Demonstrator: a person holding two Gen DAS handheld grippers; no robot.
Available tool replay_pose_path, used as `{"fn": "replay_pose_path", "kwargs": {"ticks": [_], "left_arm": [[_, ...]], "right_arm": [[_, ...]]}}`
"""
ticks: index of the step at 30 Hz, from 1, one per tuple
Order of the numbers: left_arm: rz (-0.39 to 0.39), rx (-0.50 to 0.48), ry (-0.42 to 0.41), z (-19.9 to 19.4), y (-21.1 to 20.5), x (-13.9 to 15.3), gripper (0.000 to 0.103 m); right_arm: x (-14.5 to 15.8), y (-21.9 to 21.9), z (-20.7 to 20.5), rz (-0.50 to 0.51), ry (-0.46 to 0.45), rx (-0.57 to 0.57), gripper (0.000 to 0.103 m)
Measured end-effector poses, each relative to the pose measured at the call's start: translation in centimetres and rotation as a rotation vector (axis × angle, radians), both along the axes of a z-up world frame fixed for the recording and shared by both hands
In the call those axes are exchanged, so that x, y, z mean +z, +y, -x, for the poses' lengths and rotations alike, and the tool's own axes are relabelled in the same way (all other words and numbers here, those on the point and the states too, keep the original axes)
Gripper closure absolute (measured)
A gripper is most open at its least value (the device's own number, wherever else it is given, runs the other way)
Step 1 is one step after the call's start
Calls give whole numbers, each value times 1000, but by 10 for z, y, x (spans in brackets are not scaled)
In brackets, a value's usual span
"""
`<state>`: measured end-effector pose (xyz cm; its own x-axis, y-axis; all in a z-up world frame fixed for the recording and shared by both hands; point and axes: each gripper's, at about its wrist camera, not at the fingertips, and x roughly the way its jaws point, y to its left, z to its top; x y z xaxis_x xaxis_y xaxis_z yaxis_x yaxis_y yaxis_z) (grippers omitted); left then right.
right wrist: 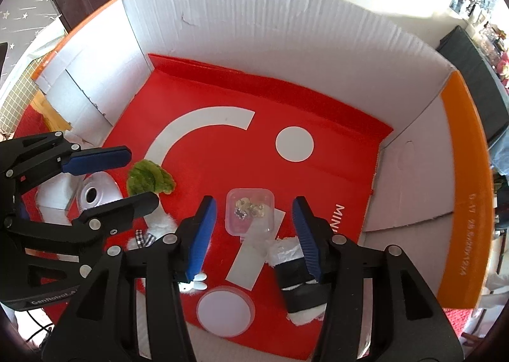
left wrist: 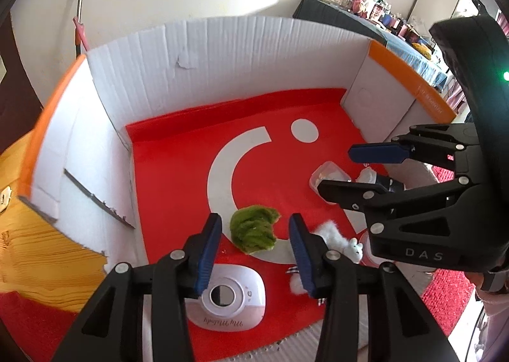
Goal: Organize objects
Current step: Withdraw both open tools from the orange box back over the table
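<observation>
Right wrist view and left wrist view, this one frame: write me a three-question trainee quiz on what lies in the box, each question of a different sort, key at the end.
1. True or false: the green fuzzy piece lies on the red floor of the cardboard box.
2. What does the small clear container hold? A) small trinkets B) a rolled sock C) nothing
3. Fill in: in the left wrist view, the white device with the round lens lies nearer the camera than the green piece, below the left tool, whose pads clamp ____.

Key: 1 true; 2 A; 3 nothing
</observation>
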<state>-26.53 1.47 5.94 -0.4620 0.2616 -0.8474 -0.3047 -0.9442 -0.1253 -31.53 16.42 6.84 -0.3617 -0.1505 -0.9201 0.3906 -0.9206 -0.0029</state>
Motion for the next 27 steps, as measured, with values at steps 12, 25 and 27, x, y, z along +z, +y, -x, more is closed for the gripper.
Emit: {"fn": "replay_pose_path", "kwargs": {"ticks": [12,25,27], "left_arm": [[-17,32,56,-17,-10,26,46],[-37,81,163,-53,-25,61,33],[-41,87,184,-59,-25,67,30]], "right_arm": [[36,6,-15,13,70,-10,42],[70,17,-77,67,171,-31,30],[74,18,-83,86,190,-37,28]]}}
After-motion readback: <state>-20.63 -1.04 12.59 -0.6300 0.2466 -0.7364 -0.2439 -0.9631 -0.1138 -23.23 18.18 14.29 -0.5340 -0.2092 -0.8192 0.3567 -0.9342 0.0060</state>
